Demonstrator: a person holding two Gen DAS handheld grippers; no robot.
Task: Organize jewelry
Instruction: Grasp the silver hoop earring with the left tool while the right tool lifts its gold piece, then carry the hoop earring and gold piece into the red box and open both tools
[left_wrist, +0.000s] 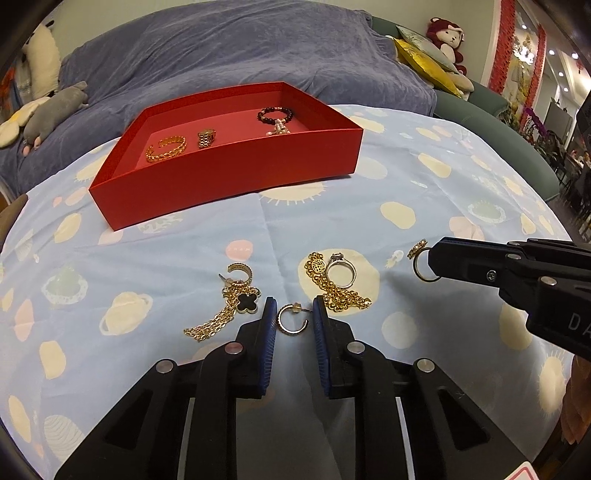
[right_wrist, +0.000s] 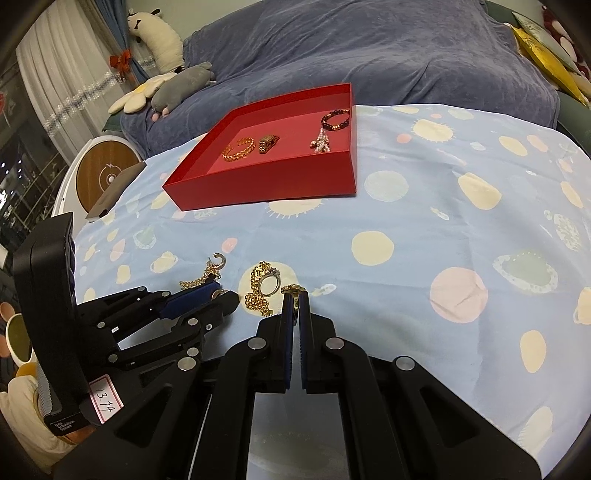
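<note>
A small gold hoop earring (left_wrist: 291, 320) lies on the spotted blue cloth between my left gripper's (left_wrist: 294, 306) blue pads, which meet its two sides. My right gripper (right_wrist: 295, 295) is shut on a gold ring (right_wrist: 293, 291); the left wrist view shows that ring (left_wrist: 423, 264) hanging at the tip. On the cloth lie a silver ring (left_wrist: 340, 272) on a gold chain (left_wrist: 341, 297), a black clover necklace (left_wrist: 246, 302) and another hoop earring (left_wrist: 242, 271). The red box (left_wrist: 229, 192) behind holds a gold bangle (left_wrist: 166, 147), a small gold band (left_wrist: 206, 137) and a dark bead bracelet (left_wrist: 275, 116).
A sofa under a blue blanket (left_wrist: 240, 48) runs behind the table, with plush toys (right_wrist: 177, 85) on it. In the right wrist view a round white and wooden object (right_wrist: 105, 173) sits past the cloth's left edge. Bare cloth (right_wrist: 461, 240) stretches to the right.
</note>
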